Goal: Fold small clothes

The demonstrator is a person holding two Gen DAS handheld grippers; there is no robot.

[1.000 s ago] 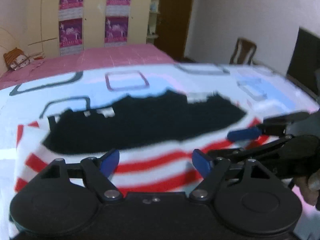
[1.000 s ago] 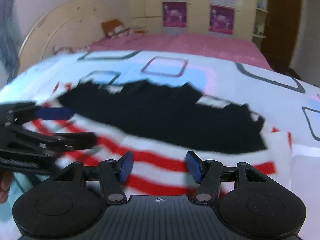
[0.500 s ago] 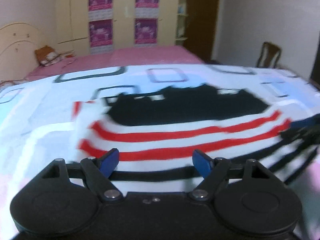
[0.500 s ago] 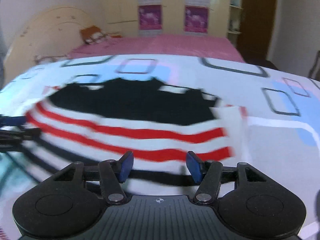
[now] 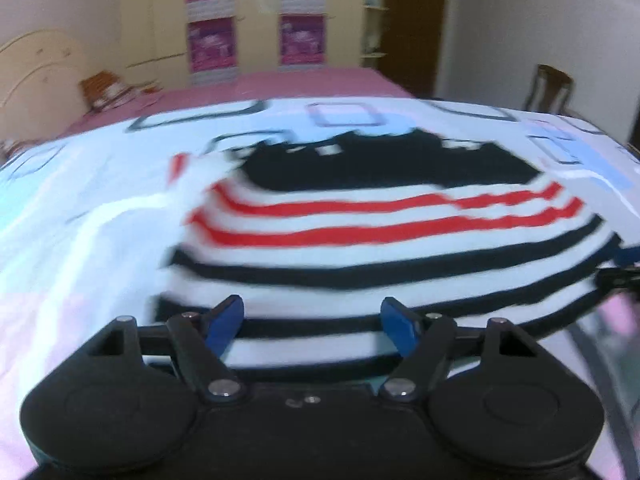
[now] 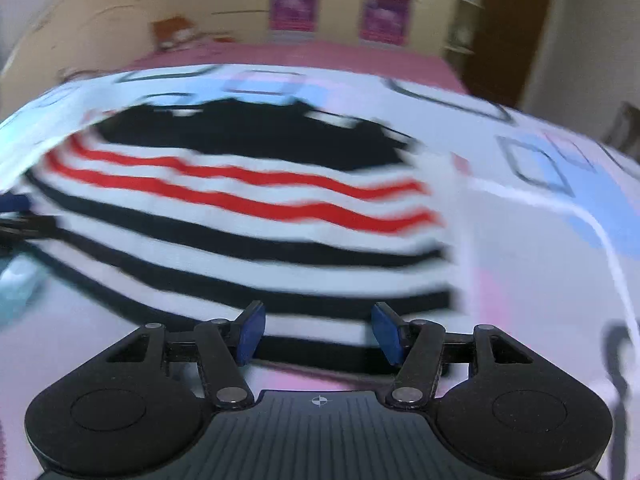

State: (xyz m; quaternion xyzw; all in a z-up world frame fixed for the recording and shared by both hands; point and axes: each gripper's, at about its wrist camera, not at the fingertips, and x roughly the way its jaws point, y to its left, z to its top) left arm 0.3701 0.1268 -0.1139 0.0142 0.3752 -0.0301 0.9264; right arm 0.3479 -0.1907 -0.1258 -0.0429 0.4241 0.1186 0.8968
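A small striped shirt (image 5: 360, 236) lies flat on the bed: black at the far end, then red stripes, then black stripes on white. It also shows in the right wrist view (image 6: 256, 224). My left gripper (image 5: 312, 322) is open and empty, just above the shirt's near hem. My right gripper (image 6: 318, 330) is open and empty over the near hem on the shirt's right side. The right gripper's tip shows at the left view's right edge (image 5: 624, 268); the left gripper's tip shows at the right view's left edge (image 6: 20, 212).
The shirt lies on a white sheet (image 5: 80, 220) with square outlines in blue, pink and grey. A pink bedspread (image 5: 260, 88) lies beyond it. Wardrobe doors with purple posters (image 5: 256, 16) stand at the back. A wooden chair (image 5: 550, 88) stands at the right.
Both grippers have pulled back toward me along the shirt. More of the shirt is in view, with the black-striped hem now under the fingers. Both stay open.
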